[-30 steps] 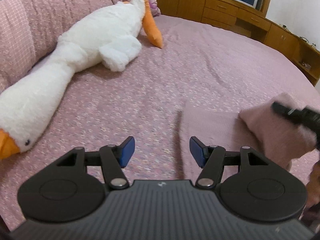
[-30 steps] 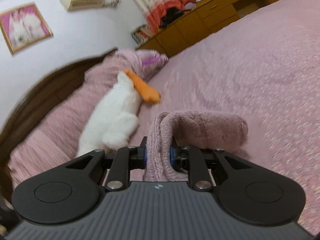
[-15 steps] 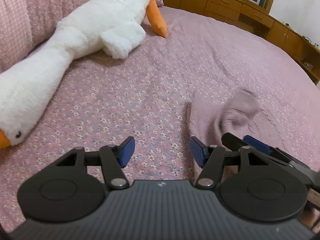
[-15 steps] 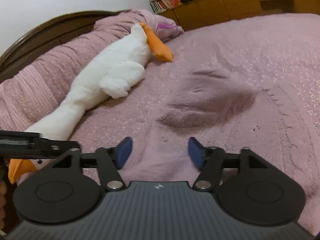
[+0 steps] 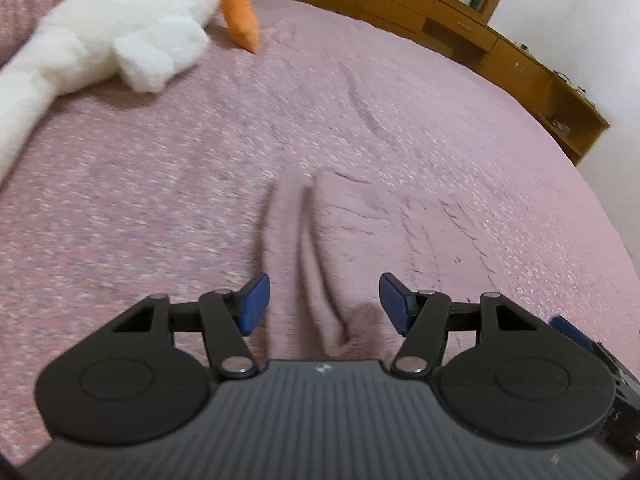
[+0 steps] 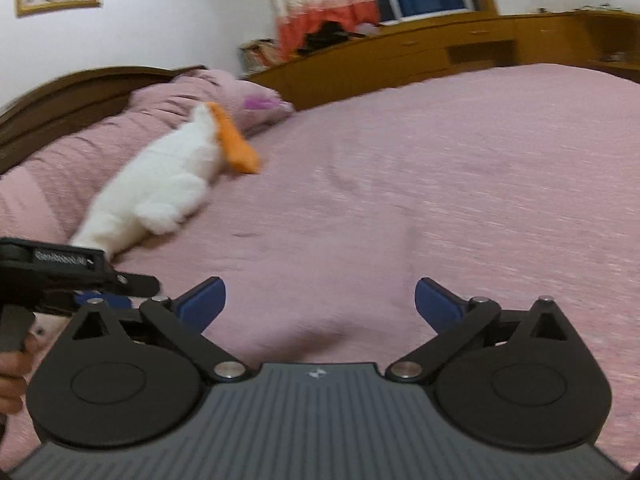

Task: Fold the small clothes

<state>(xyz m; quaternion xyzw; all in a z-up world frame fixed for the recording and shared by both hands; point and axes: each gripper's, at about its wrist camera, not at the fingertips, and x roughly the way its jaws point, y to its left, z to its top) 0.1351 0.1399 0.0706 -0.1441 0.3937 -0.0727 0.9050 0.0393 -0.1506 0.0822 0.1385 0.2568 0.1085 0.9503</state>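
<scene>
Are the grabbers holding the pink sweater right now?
No, neither. The left gripper is open over the pink sweater, not pinching it. The right gripper's jaws are opening, with nothing between them.

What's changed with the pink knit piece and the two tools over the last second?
The right tool has let go of the pink knit piece: a second ago it was pinching a lifted fold; now its jaws are opening with nothing between them, and the piece lies flat on the bed. The left tool has come down over the piece's near edge, its jaws as far apart as before. The plush goose hasn't moved.
</scene>
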